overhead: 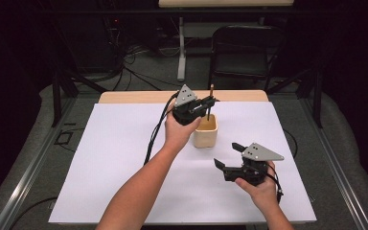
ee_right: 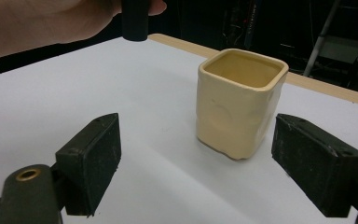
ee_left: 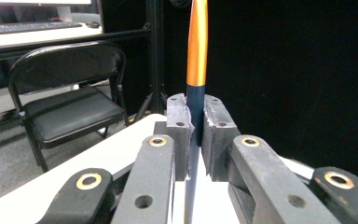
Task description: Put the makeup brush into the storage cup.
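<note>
Over the cream cup [overhead: 206,132] at mid-table, the left gripper [overhead: 210,106] holds a thin stick-like tool [overhead: 210,103] upright, jaws clamped on its dark lower shaft; its lower end seems to reach into or just above the cup mouth — cannot tell which. The right gripper [overhead: 226,155] hangs low to the near right of the cup, jaws wide apart, holding nothing, aimed at the cup with the cup between its pads [ee_right: 92,160] in its own view but not touching.

Risks, as a judgement: grip sits on a narrow round shaft, so the tool could pivot or slide in the jaws if it knocks the rim. The cup stands free on the white sheet [overhead: 124,158] with nothing bracing it — a sideways push from the tool could tip or skid it. The right gripper closing off-centre could also shove it.

Tool [ee_left: 197,56]: slim, orange upper section, dark blue below, pen or brush — tip hidden. Cup [ee_right: 239,100]: squarish, glossy ceramic look, slightly lumpy walls, looks empty inside.
</note>
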Demonstrator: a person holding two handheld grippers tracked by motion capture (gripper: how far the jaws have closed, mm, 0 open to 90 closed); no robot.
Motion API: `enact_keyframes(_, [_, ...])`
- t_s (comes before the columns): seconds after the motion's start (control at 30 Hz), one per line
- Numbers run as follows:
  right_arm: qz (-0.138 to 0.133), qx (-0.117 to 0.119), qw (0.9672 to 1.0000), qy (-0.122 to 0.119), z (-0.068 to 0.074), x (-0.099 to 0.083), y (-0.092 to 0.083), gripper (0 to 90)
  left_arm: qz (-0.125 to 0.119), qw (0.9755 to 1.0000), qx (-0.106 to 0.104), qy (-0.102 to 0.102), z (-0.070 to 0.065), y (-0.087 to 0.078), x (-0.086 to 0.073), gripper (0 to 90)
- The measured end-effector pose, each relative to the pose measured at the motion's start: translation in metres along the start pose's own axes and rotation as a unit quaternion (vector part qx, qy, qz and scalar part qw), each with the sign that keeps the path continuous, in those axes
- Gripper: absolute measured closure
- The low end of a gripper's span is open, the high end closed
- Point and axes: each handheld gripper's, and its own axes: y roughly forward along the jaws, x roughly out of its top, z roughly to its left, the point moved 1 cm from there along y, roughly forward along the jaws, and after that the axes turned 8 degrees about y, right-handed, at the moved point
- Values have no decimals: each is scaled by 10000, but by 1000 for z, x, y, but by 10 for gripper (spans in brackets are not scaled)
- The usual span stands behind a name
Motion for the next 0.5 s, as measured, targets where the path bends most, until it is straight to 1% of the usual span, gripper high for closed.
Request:
enact_keyframes(0.27, [21,-14,10000,-16,0,0,1,155,60,10000,36,-14,4,-1,-8,829])
enact_keyframes(0.33, [26,-21,10000,-15,0,0,1,155,48,10000,59,-64,4,-2,-10,829])
enact_keyframes(0.37, [22,-21,10000,-9,0,-1,1,155,60,10000,51,-48,5,-2,-11,829])
enact_keyframes(0.5, [37,-24,10000,-2,0,-1,1,154,77,9999,83,-96,6,-2,-16,829])
